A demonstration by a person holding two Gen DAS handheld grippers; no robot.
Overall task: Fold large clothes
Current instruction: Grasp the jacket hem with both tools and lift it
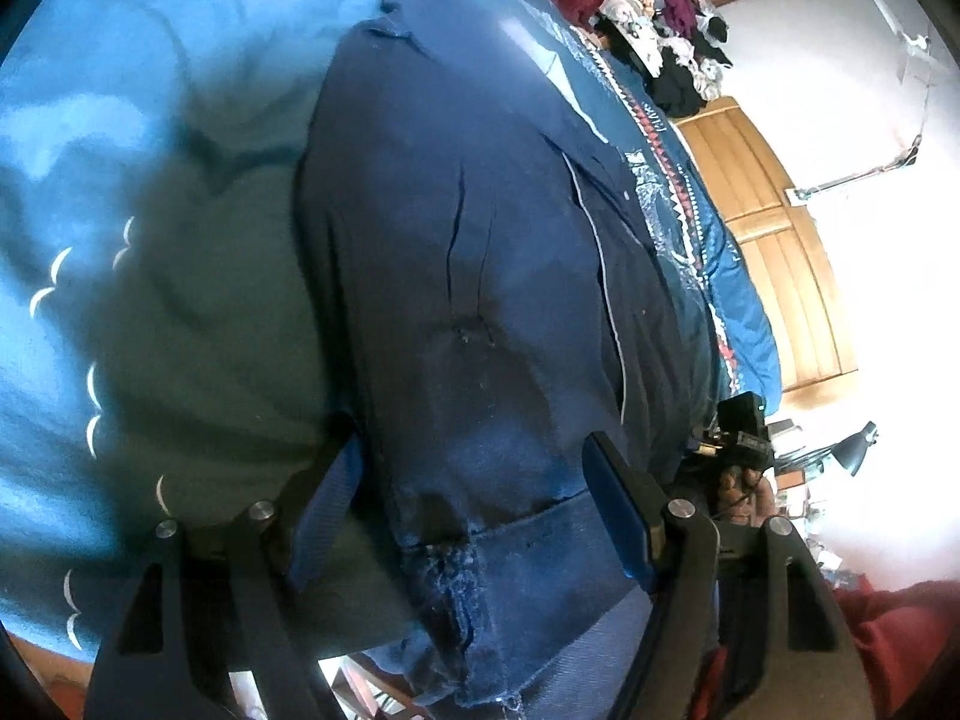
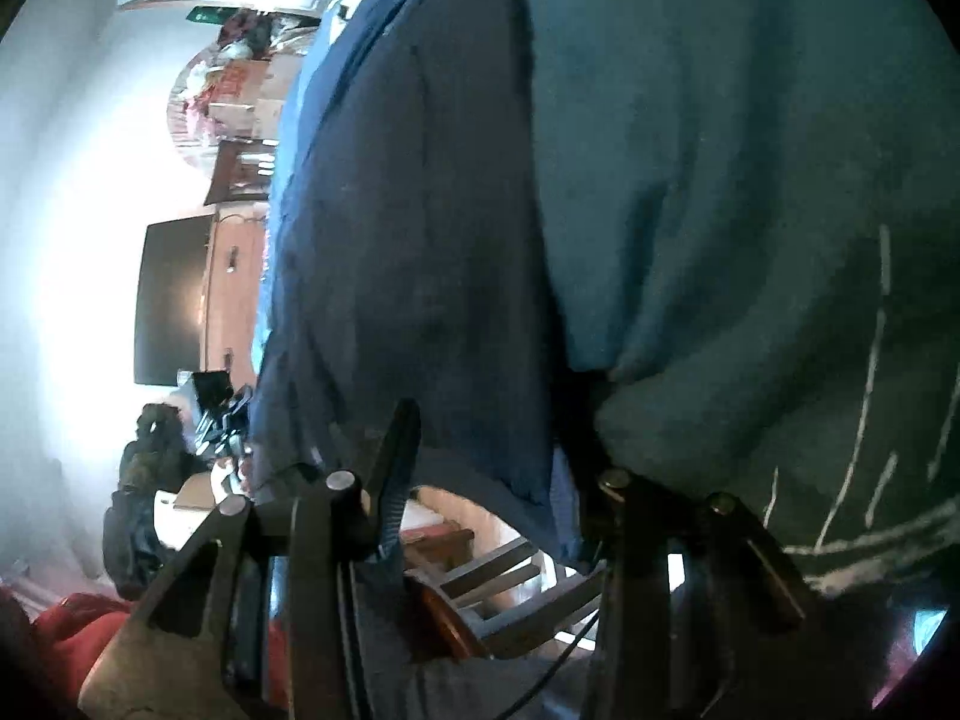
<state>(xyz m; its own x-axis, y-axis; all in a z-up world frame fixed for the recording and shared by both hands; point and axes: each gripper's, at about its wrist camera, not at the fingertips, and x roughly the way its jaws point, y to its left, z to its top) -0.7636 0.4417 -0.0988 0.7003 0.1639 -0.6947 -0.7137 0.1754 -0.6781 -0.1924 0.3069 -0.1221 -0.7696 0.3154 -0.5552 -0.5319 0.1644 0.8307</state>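
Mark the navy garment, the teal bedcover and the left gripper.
navy garment (image 1: 480,252): left wrist view, mid panel.
teal bedcover (image 1: 180,300): left wrist view, shaded bare area.
left gripper (image 1: 474,492): left wrist view, between fingertips.

No readable text in either view. Bedspread (image 1: 651,120) far ahead of the left jaws, toward the right, carries a script-like mark, too blurred to read. Green sign (image 2: 207,14) far ahead-left of the right jaws: illegible.

Navy garment (image 1: 456,252) spread lengthwise on the bed; hem frayed, mostly flat.
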